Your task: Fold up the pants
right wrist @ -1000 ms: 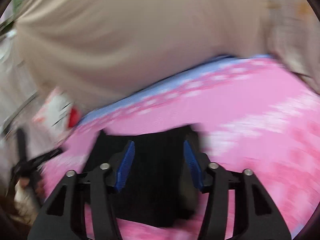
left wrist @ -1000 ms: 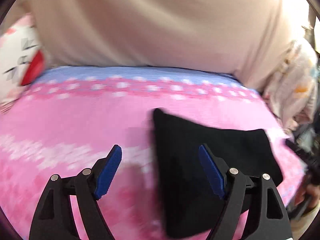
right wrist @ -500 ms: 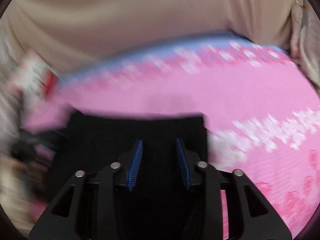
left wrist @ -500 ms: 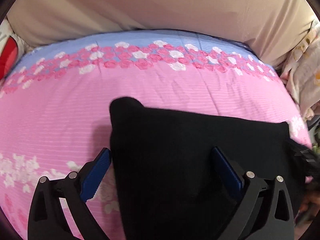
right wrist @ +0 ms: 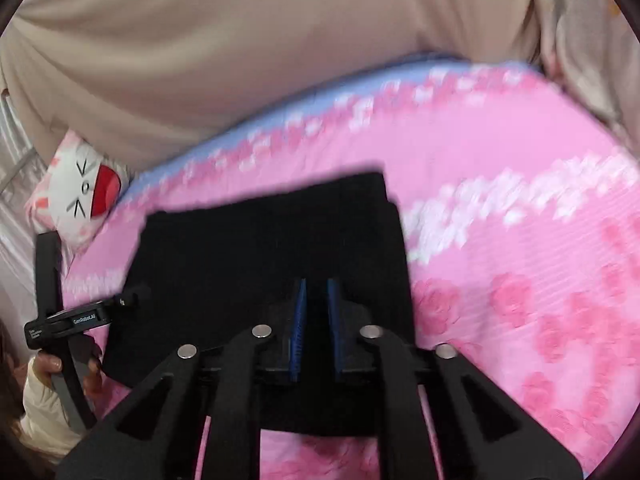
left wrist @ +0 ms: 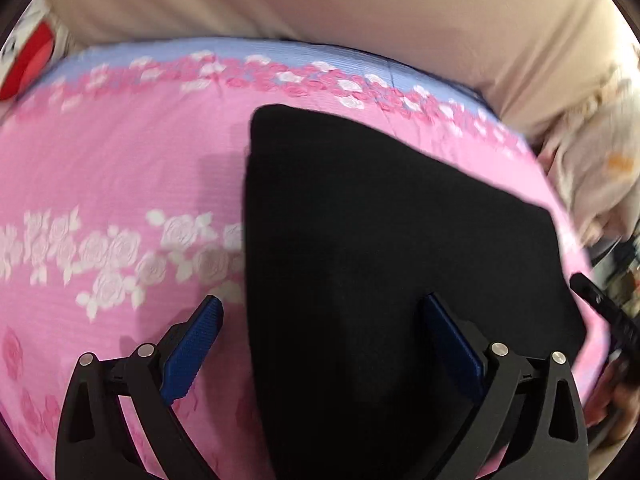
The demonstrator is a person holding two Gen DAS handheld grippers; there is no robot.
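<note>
The black pants [left wrist: 380, 248] lie folded into a flat rectangle on the pink floral bed sheet [left wrist: 120, 168]. My left gripper [left wrist: 320, 312] is open above the folded pants' left edge, one finger over the sheet, one over the cloth, holding nothing. In the right wrist view the same pants [right wrist: 260, 248] lie below my right gripper [right wrist: 317, 288], whose blue pads are nearly together with a thin gap; nothing shows between them. The left gripper [right wrist: 132, 296] shows at the pants' left edge there.
A beige blanket [left wrist: 340, 12] bulks along the far side of the bed. A white cartoon pillow with a red mouth [right wrist: 84, 188] sits at the left. A patterned cloth [left wrist: 596, 168] hangs at the right bed edge. The right gripper's body [left wrist: 604, 312] shows at the right.
The right gripper's jaws have closed from a wide gap to nearly shut. The left gripper stayed open and shifted left, so the pants' left edge now lies between its fingers.
</note>
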